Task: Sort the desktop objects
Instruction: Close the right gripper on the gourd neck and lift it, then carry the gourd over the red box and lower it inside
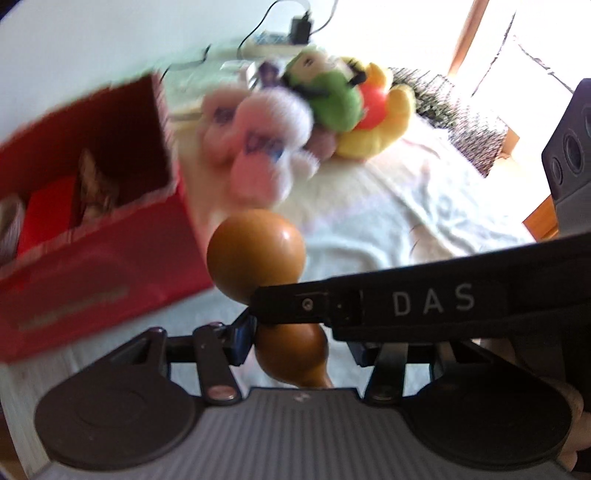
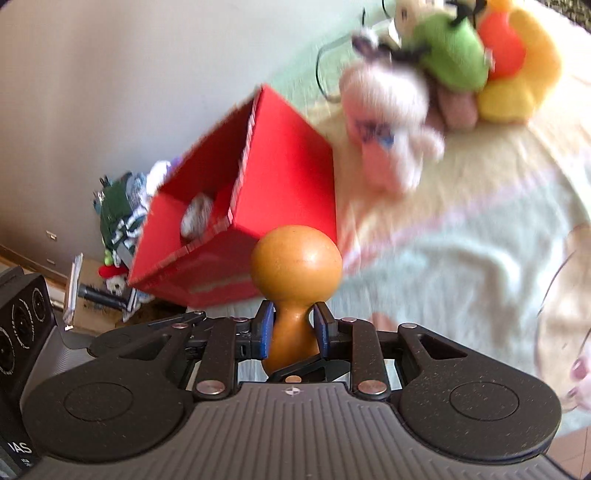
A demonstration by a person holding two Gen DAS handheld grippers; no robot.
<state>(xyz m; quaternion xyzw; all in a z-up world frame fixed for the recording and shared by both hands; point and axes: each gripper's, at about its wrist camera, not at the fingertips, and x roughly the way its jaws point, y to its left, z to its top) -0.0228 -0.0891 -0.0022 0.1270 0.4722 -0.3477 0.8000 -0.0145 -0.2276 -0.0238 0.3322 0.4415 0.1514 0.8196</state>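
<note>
An orange-brown wooden gourd (image 1: 255,254) hangs above the white cloth, just right of an open red box (image 1: 92,288). In the right wrist view my right gripper (image 2: 293,328) is shut on the narrow neck of the gourd (image 2: 295,266), big bulb forward, with the red box (image 2: 288,166) behind it. In the left wrist view the right gripper (image 1: 369,306) crosses as a black bar and hides the neck. My left gripper (image 1: 299,347) sits around the small lower bulb; its left pad touches it, and a gap shows on the right side.
Plush toys lie in a heap at the back: pink (image 1: 266,147), green (image 1: 332,99), yellow (image 1: 380,125). The red box holds a few items. A white cloth (image 1: 406,221) covers the table. Cables and a charger (image 1: 301,26) sit by the wall. Clutter (image 2: 118,221) lies on the floor beyond the box.
</note>
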